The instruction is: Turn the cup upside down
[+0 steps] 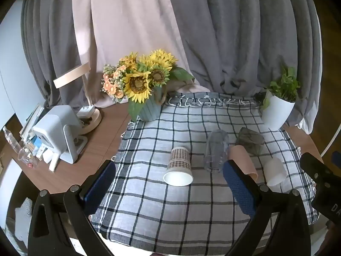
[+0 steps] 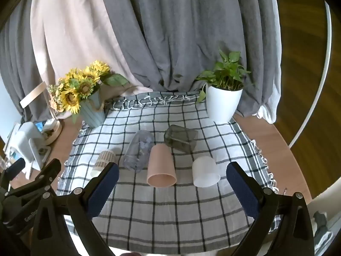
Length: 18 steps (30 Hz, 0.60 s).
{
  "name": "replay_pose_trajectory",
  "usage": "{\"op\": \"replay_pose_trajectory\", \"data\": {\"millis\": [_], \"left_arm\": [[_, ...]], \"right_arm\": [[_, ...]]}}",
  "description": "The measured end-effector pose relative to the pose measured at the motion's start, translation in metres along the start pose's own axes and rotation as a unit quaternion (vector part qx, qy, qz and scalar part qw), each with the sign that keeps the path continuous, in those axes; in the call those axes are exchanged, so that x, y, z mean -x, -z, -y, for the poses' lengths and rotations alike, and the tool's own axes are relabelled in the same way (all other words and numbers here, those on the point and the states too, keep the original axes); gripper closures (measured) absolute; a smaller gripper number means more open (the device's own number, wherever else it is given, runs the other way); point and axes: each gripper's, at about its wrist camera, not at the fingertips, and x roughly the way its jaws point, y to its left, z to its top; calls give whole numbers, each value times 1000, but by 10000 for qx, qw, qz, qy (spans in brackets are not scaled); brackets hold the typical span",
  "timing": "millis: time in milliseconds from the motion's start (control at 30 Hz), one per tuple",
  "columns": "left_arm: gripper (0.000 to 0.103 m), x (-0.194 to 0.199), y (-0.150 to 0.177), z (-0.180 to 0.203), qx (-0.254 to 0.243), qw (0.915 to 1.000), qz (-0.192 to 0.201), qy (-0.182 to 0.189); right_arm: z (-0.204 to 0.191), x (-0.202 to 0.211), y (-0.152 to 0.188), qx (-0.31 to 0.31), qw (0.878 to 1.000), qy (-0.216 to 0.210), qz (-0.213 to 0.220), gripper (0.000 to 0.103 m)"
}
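Several cups lie on their sides on a checked cloth (image 2: 170,202). A plaid paper cup (image 1: 179,166) lies at the left, mouth toward me; it also shows in the right wrist view (image 2: 104,161). Beside it lie a clear glass (image 1: 216,150), a pink cup (image 2: 161,166), a dark smoky glass (image 2: 181,140) and a white cup (image 2: 205,171). My left gripper (image 1: 168,186) is open and empty, just short of the plaid cup. My right gripper (image 2: 170,186) is open and empty, in front of the pink and white cups.
A sunflower vase (image 1: 149,104) stands at the cloth's back left and a white plant pot (image 2: 223,102) at its back right. A lamp base, a white device (image 1: 57,132) and clutter sit on the wooden table at the left. Grey curtains hang behind.
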Motion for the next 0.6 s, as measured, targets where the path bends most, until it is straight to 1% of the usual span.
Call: {"op": "replay_pose_trajectory", "data": {"millis": [67,100,333,600], "left_arm": [[0,1,1,-4,23,10000,-7,5],[0,-1,-2,3,-107,9999,-76,-59],[0,-2,0,2,-99,9999,-58,-63],[0,-2,-3,4,-72,9999,-74,-38]], "right_arm": [[0,0,0,25,10000,27,25,2],[0,0,1,23,10000,24,24,2],[-3,-1,-3,8,10000,-8,-39,2],[-3,2,-3,-1,10000,-62,37,2]]}}
